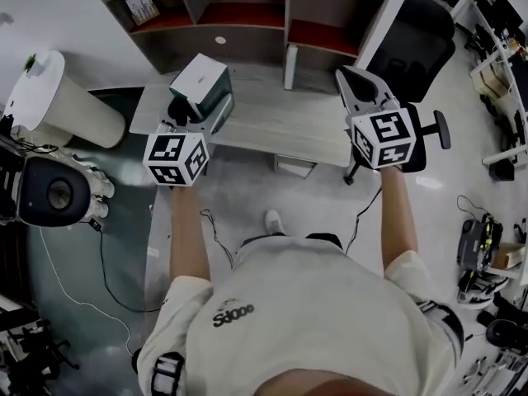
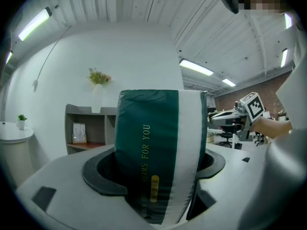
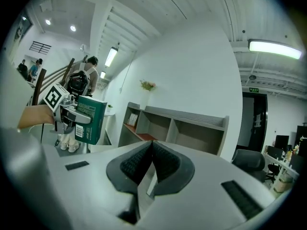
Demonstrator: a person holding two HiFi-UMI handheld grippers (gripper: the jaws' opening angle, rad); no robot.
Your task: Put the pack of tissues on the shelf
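Observation:
My left gripper point(image 1: 194, 110) is shut on the green and white pack of tissues point(image 1: 201, 86), held up in the air above the grey desk point(image 1: 280, 122). In the left gripper view the pack of tissues point(image 2: 160, 152) stands upright between the jaws and fills the middle. The grey shelf point(image 1: 247, 15) with red-lined compartments stands on the desk beyond both grippers. My right gripper point(image 1: 356, 89) is shut with nothing in it, raised at the right. From the right gripper view the pack of tissues point(image 3: 90, 119) shows at the left and the shelf point(image 3: 177, 128) straight ahead.
A small box point(image 1: 142, 7) sits in the shelf's left compartment. A black office chair point(image 1: 412, 48) stands right of the desk. A white round table point(image 1: 49, 97) and a black speaker-like device point(image 1: 54, 192) are at the left. Cables lie on the floor.

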